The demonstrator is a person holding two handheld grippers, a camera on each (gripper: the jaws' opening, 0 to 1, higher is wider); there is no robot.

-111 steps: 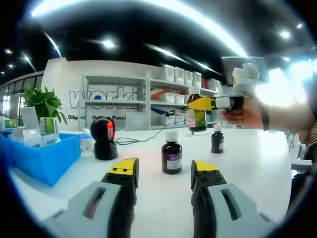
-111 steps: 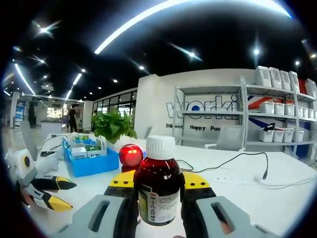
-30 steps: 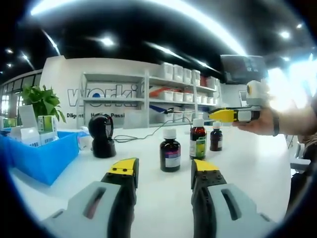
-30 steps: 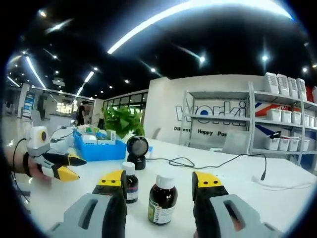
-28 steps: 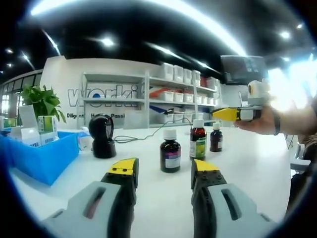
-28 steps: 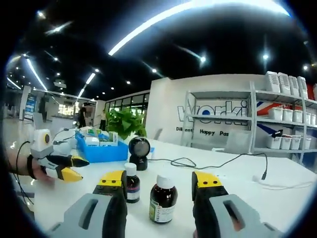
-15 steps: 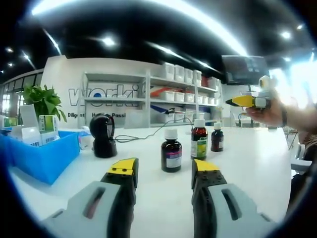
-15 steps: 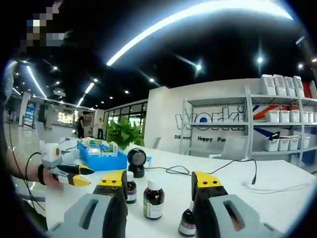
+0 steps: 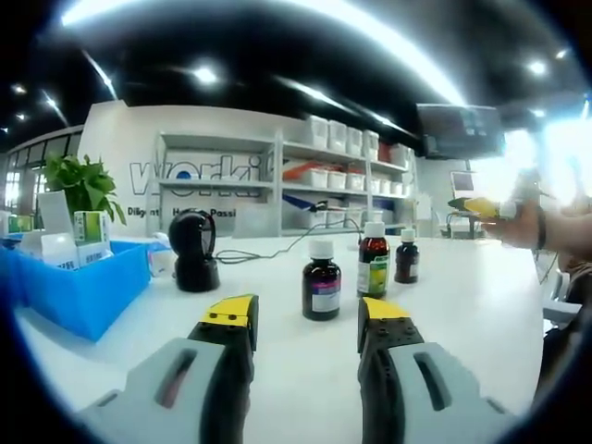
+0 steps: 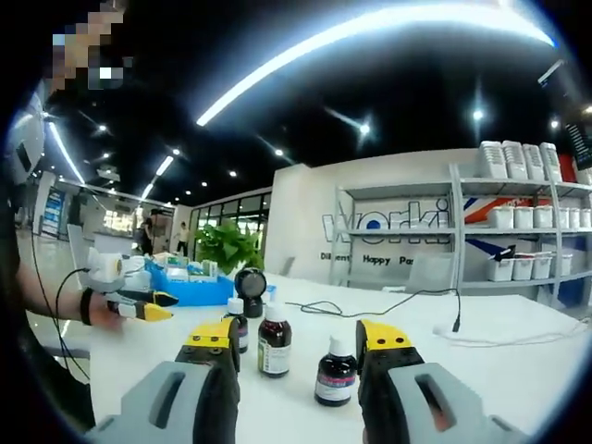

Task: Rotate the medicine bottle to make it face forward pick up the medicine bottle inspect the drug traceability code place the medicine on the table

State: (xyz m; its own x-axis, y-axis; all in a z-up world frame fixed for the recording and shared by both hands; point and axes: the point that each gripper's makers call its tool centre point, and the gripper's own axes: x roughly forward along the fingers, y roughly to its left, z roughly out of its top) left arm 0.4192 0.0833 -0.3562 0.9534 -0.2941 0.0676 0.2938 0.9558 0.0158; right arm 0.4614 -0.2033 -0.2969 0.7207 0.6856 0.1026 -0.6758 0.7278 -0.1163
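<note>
Standing upright in a loose row near the middle of the left gripper view are three medicine bottles on the white counter [image 9: 462, 314]: a dark bottle with a pale label [image 9: 321, 280], a taller bottle with a green label [image 9: 372, 262] just right of it, and a small dark bottle [image 9: 405, 256] further right — all three resting free, so the placing step looks done for these. The left hand-held gripper [image 9: 304, 324] is hovering low at the bottom of its frame, jaws spread and empty, aimed at the nearest bottle, likely the next to turn. The right hand-held gripper [image 10: 297, 348] is likewise released, its jaws framing the bottles from a distance. A black scanner [image 9: 195, 252] is sitting left of centre, beside a blue bin [image 9: 88, 291] — handy for reading codes.
</note>
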